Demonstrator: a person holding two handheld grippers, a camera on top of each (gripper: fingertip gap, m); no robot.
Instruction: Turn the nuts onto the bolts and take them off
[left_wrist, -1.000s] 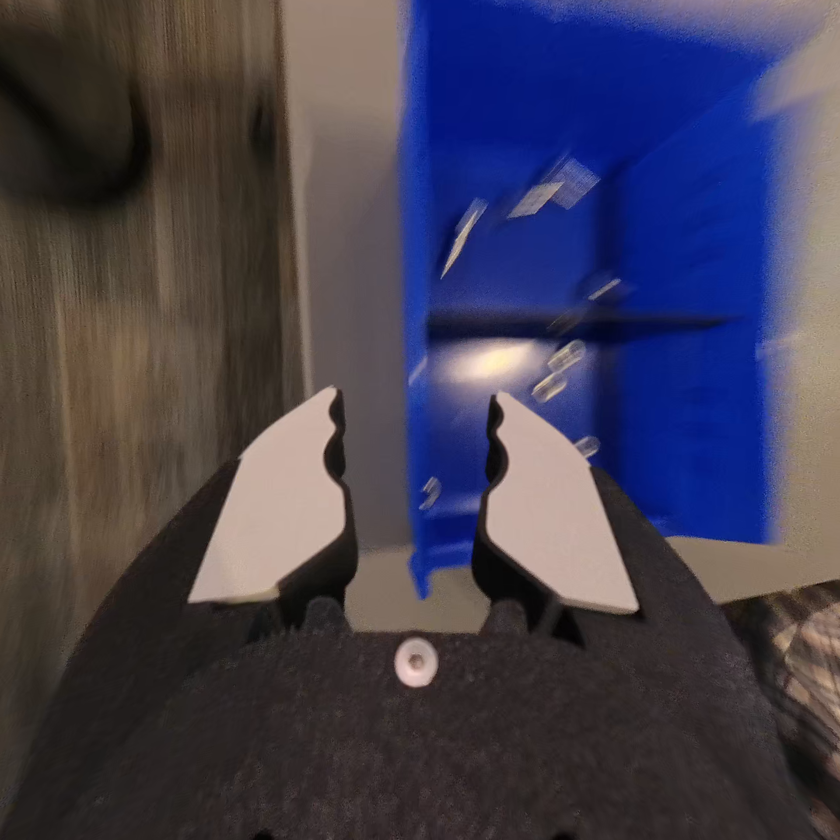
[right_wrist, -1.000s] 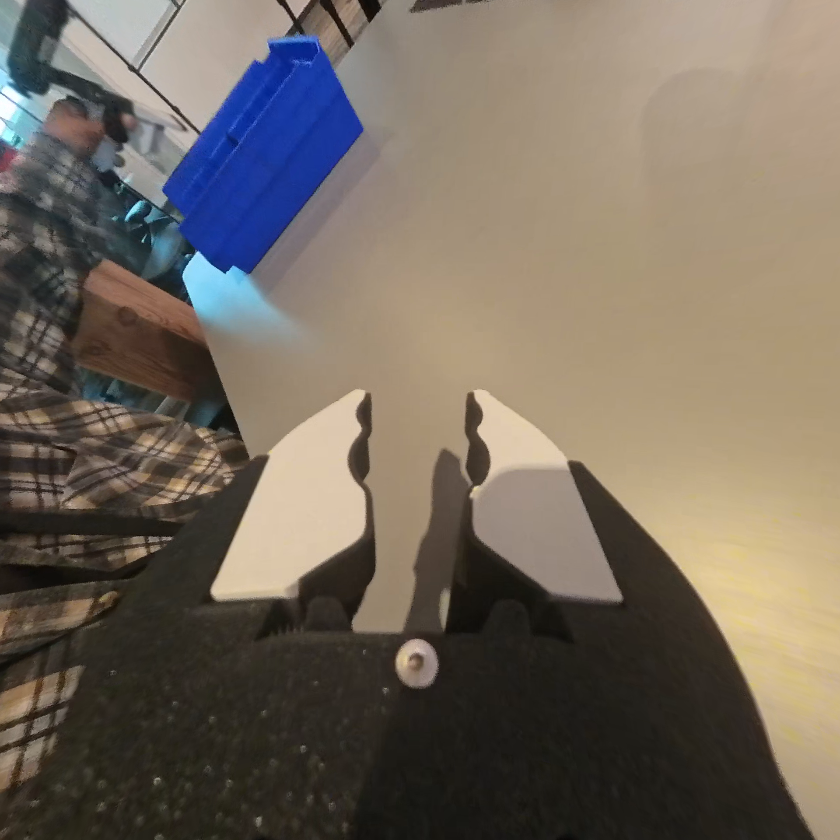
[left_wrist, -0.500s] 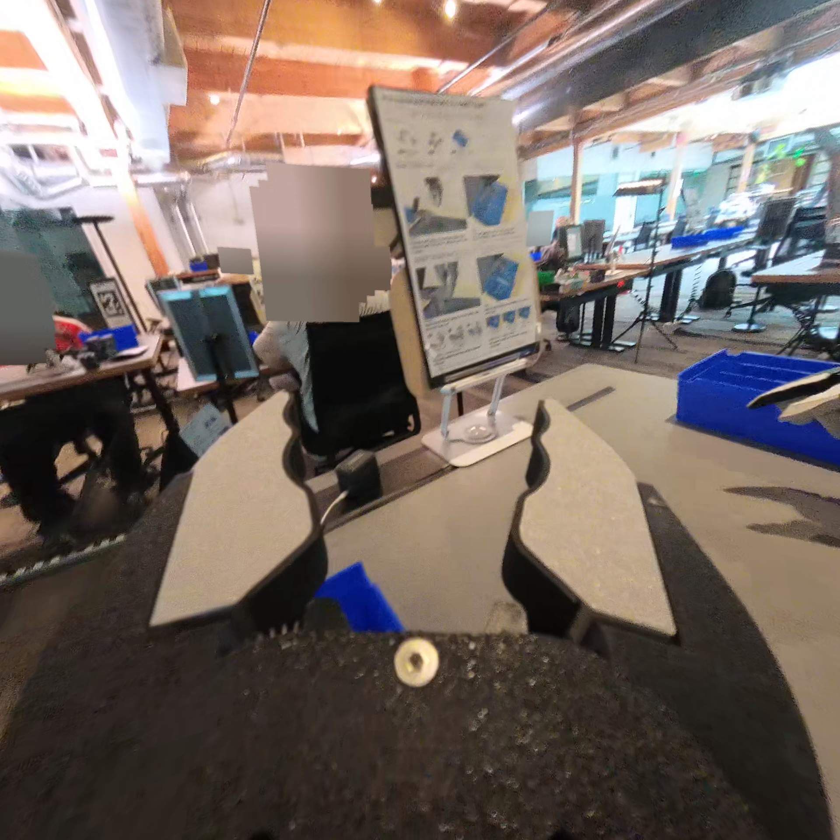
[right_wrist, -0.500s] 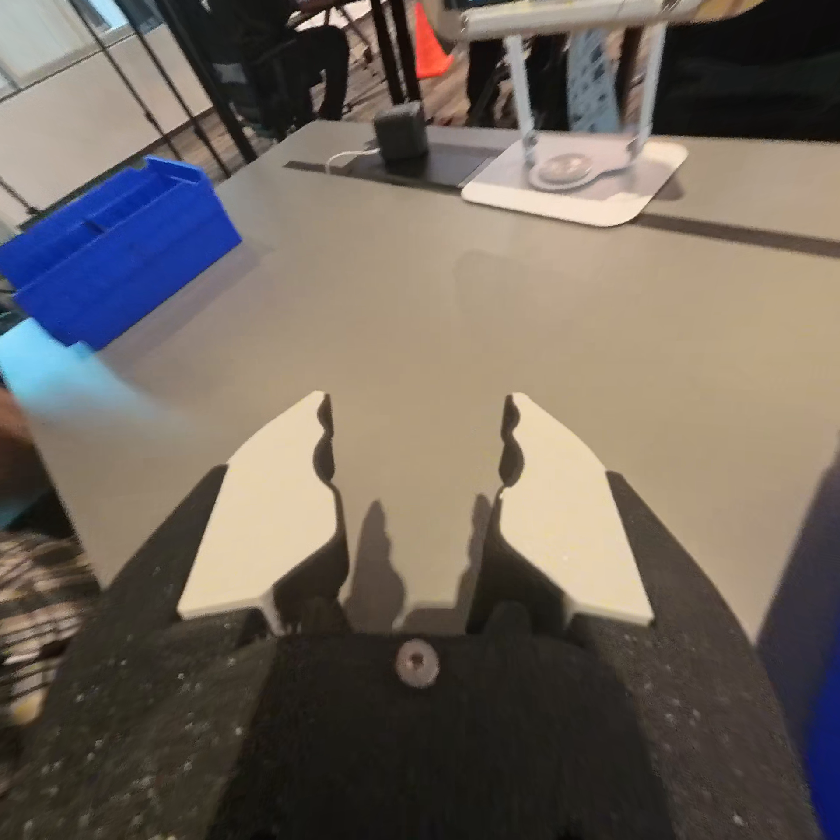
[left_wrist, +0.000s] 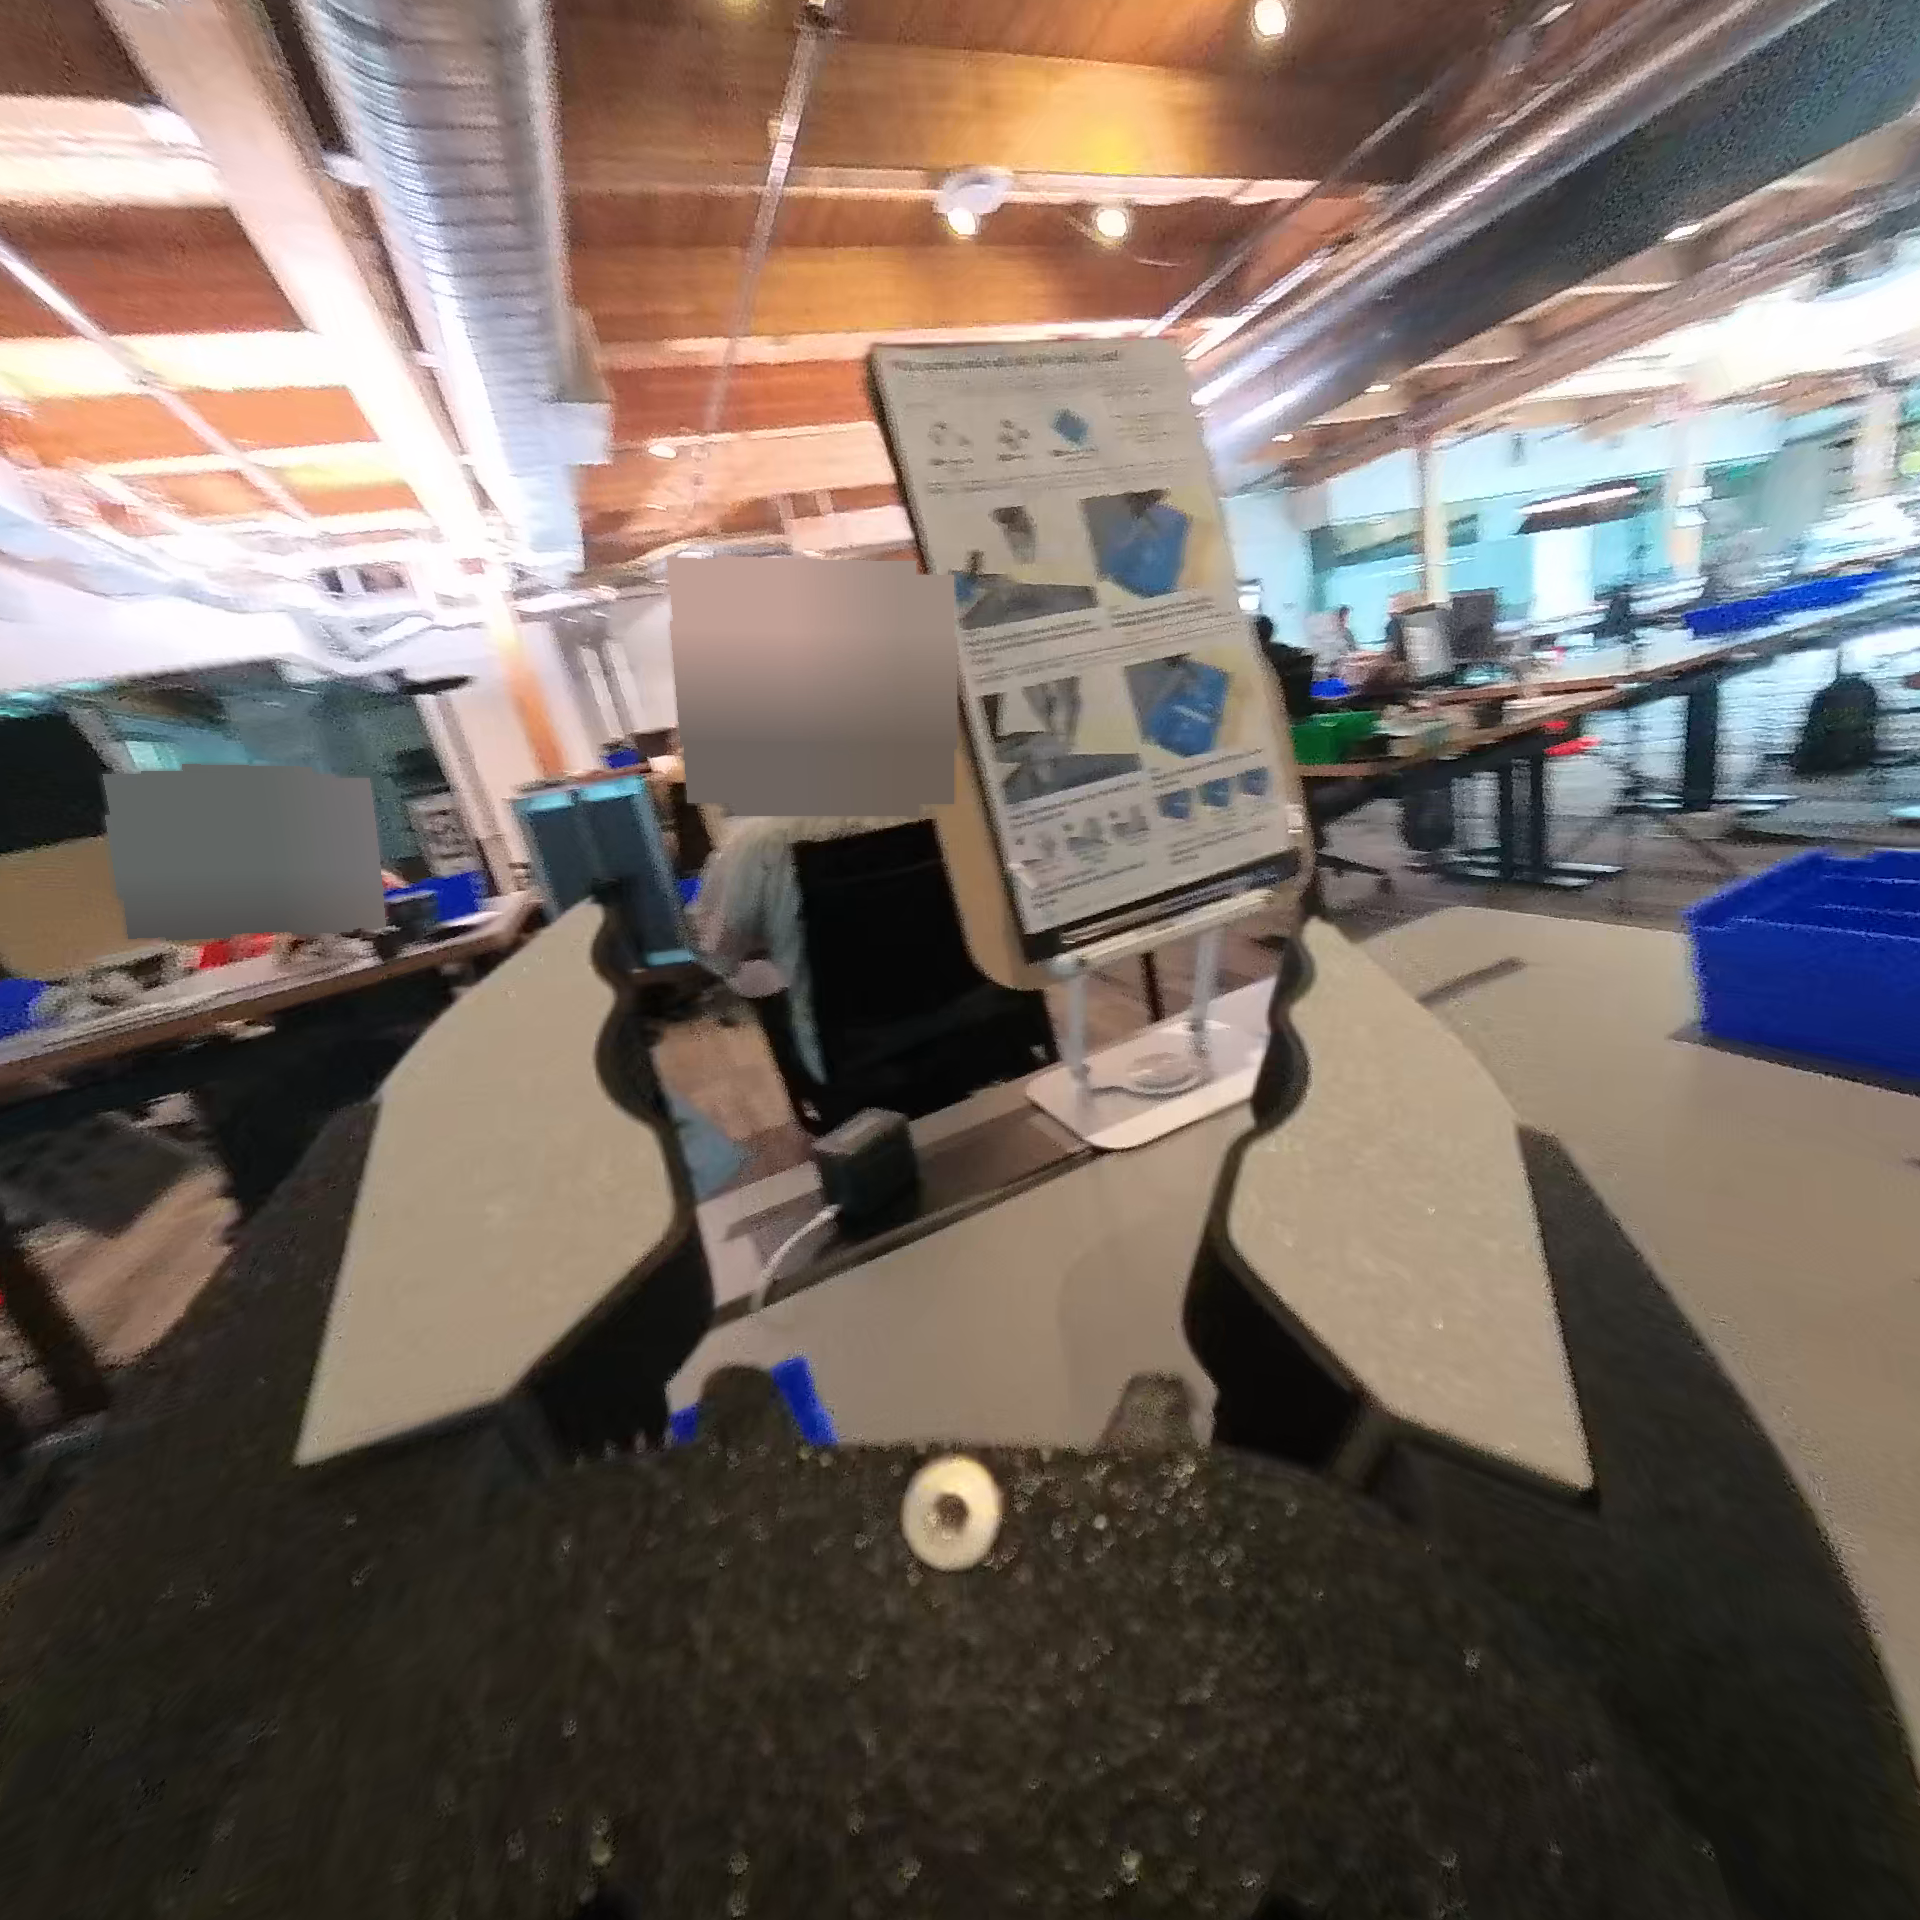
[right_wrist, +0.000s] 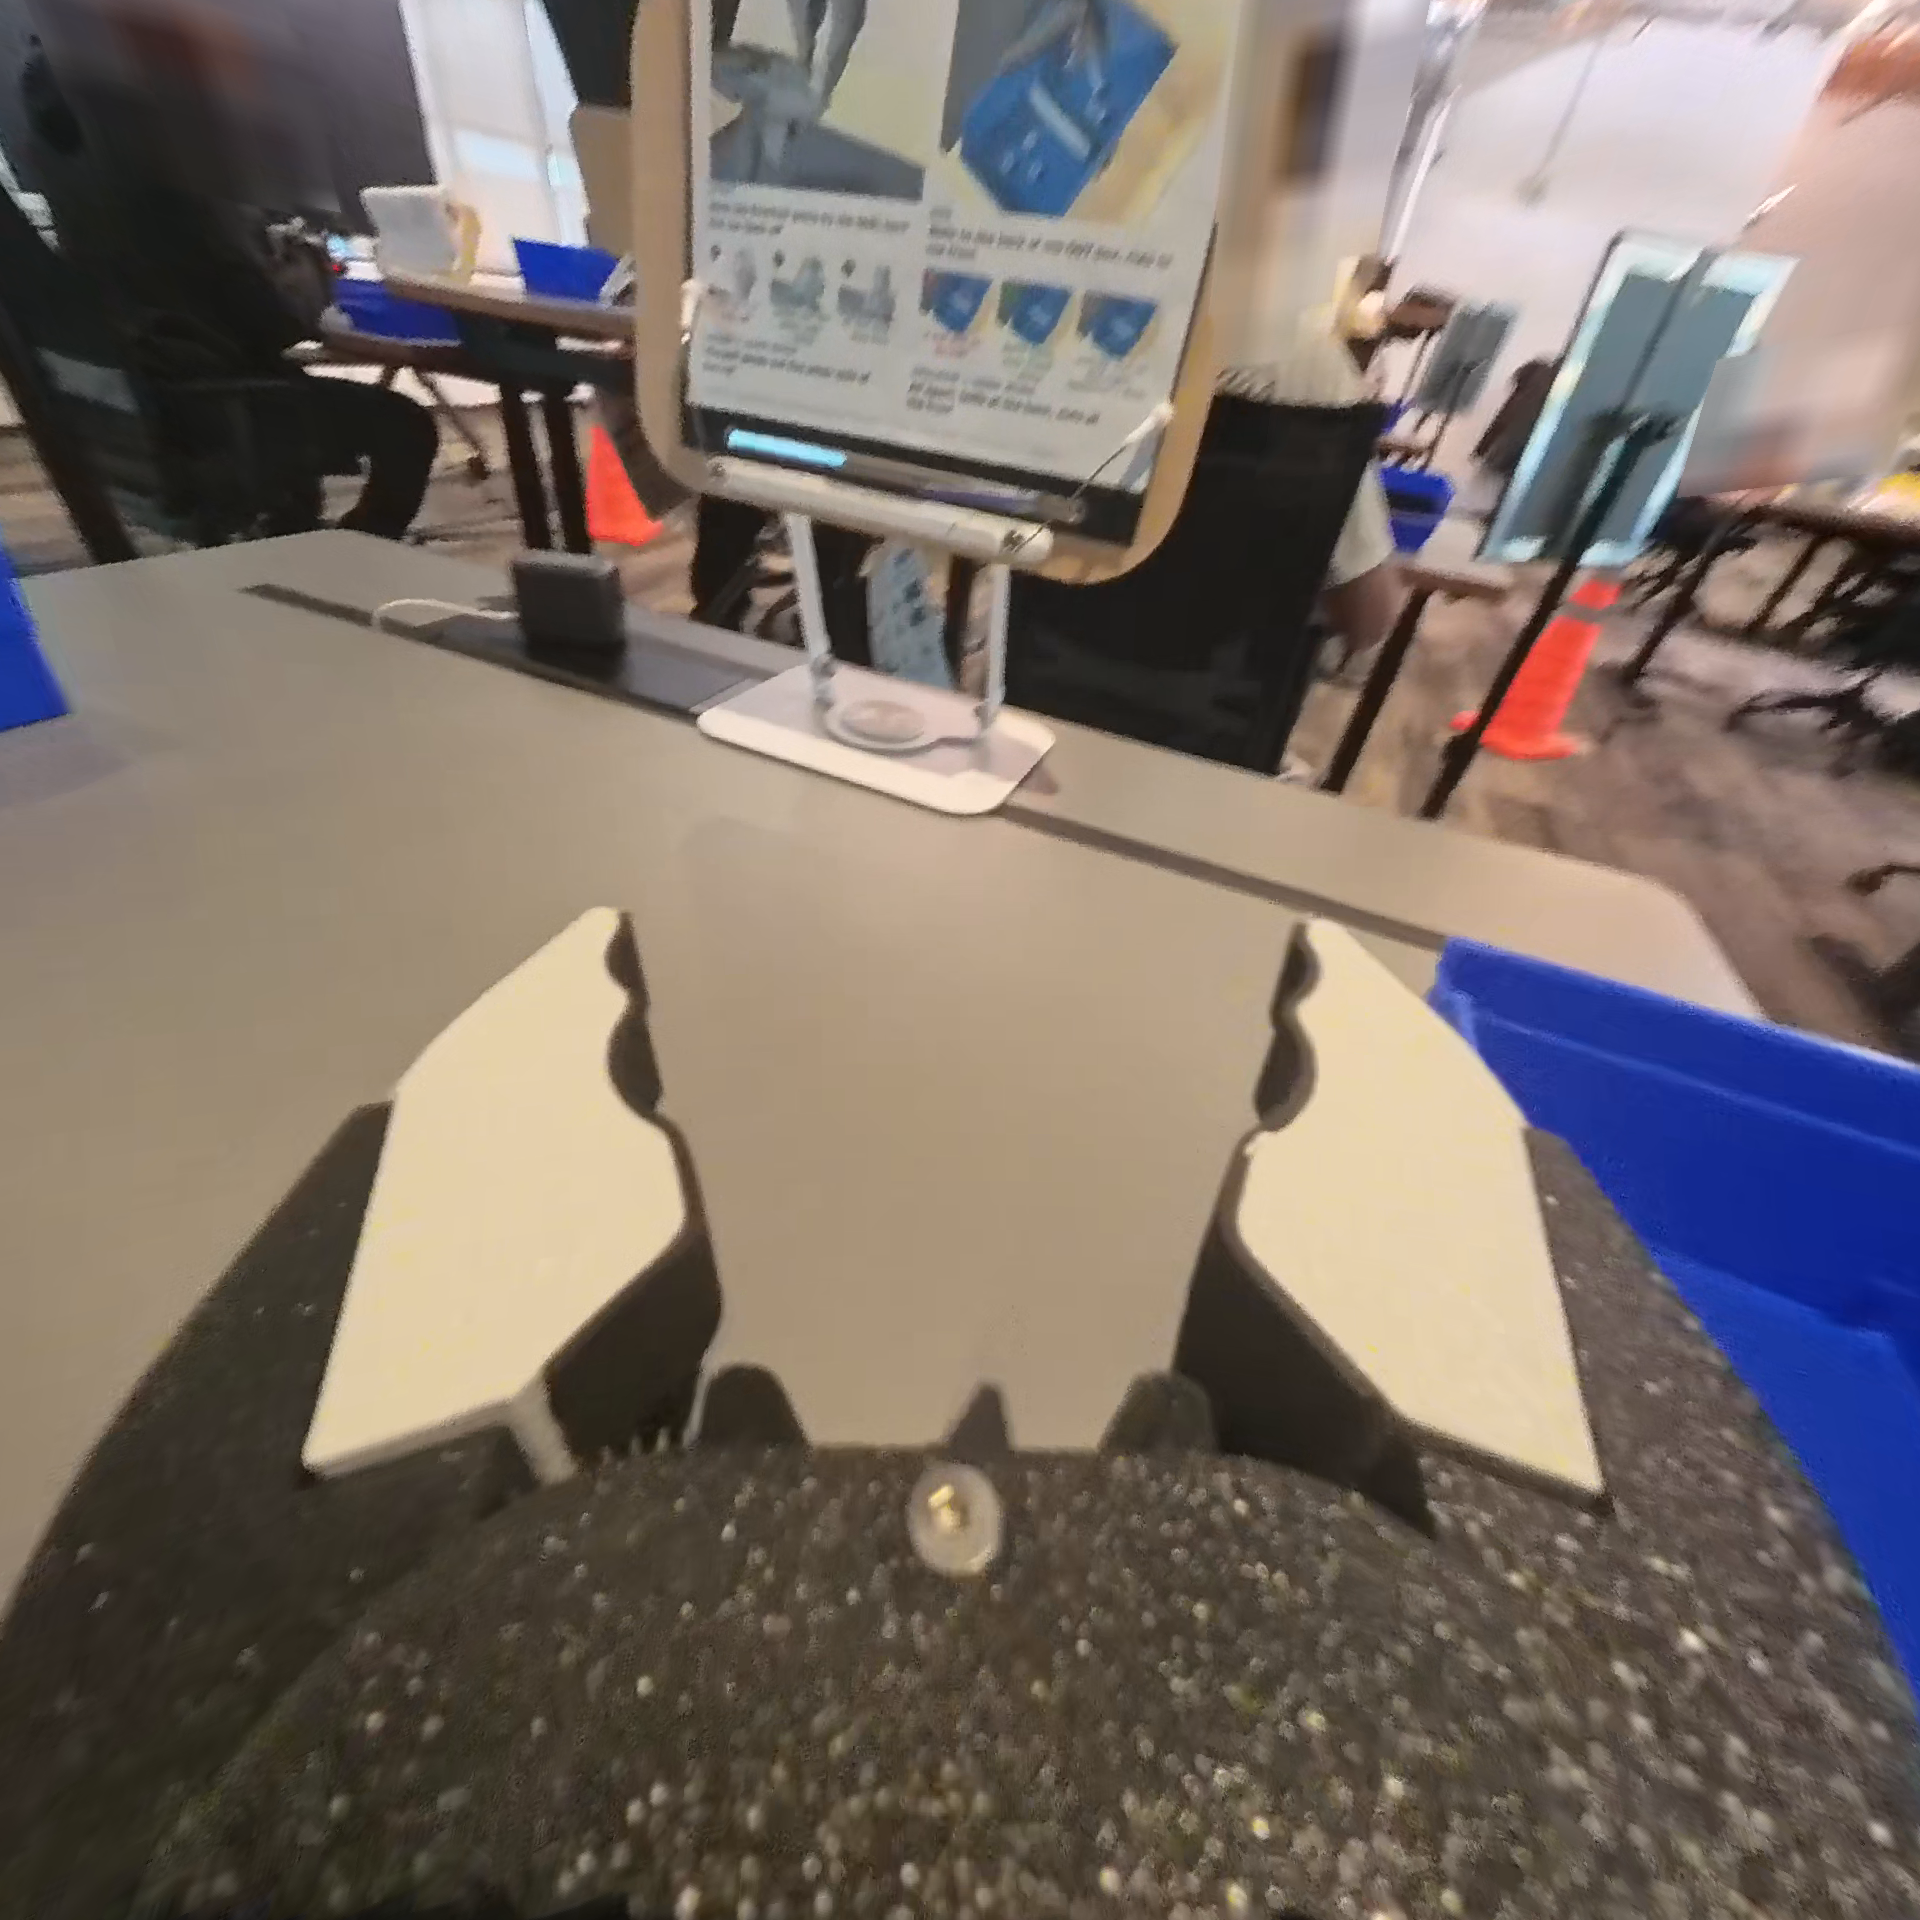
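Both my tongs are up off the counter and pointed level across it, not down at any work.

Left tongs: jaws spread wide, nothing between them. Right tongs: same, wide apart and empty.

No nuts or bolts are visible in either view. My guess is they sit in the blue bins, but I can't see inside from this low angle, so I can't confirm it or read any bolt's long axis.

Key relation is the bins versus the tongs:
- Right wrist view: a blue bin lies just beside my right tongs, off to their right and a little ahead. Only its near wall and rim show.
- Left wrist view: a blue bin sits well off to the right of my left tongs, farther away across the counter. I can't tell whether it's the same bin.
- A small blue piece peeks out low between the left jaws, close under them. Too little shows to say what it is.
- A blue edge shows at the far left of the right view.

Judgement: the right tongs are nearer to a bin, so they're the likelier ones to go in, needing a swing right and a downward tilt over the rim.

Straight ahead of both is a tablet on a stand, plus a small black box with a white cable. Neither is in the way.
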